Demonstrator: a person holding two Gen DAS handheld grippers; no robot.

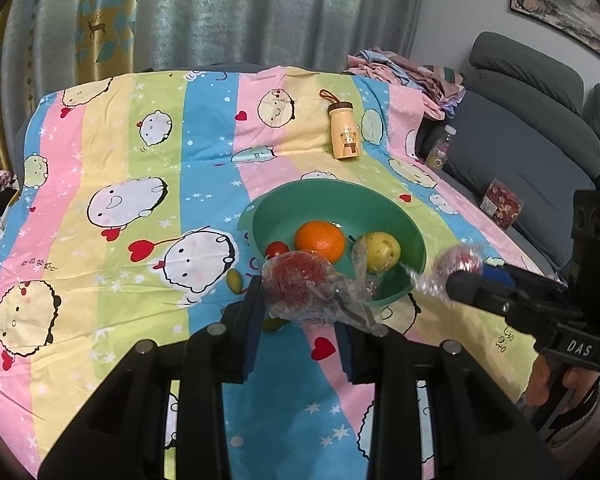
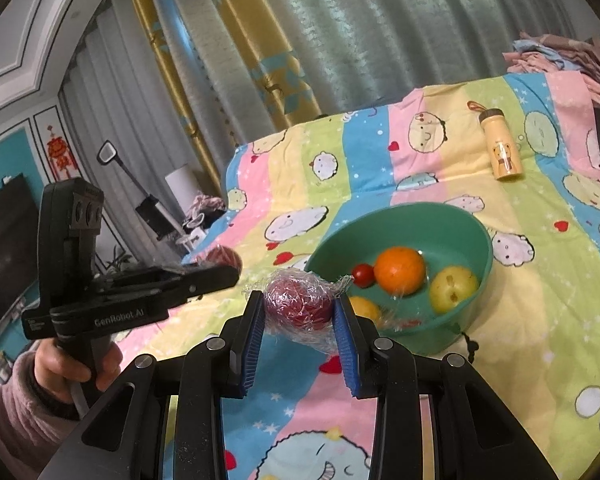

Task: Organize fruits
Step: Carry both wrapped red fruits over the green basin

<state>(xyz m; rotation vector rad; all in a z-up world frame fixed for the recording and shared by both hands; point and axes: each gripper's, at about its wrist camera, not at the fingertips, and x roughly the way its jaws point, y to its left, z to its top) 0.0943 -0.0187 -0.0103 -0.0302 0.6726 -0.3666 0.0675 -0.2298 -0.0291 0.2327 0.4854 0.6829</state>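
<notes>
My left gripper (image 1: 300,300) is shut on a red fruit wrapped in cling film (image 1: 296,280), held just in front of the green bowl (image 1: 380,200). Crumpled film trails from it toward the right. My right gripper (image 2: 300,300) is shut on a second film-wrapped red fruit (image 2: 300,304) near the bowl (image 2: 476,232). Each gripper shows in the other's view: the right gripper (image 1: 456,280) at the right, the left gripper (image 2: 228,272) at the left. In the bowl lie an orange (image 1: 320,240), a small tomato (image 1: 277,249) and a yellow-green fruit (image 1: 380,252).
Two small yellow-green fruits (image 1: 235,280) (image 1: 272,324) lie on the striped cartoon cloth (image 1: 140,160) beside the bowl. A yellow bear bottle (image 1: 343,132) stands behind it. A grey sofa (image 1: 520,140) at right holds a clear bottle (image 1: 440,148), a red packet (image 1: 500,204) and piled clothes (image 1: 404,72).
</notes>
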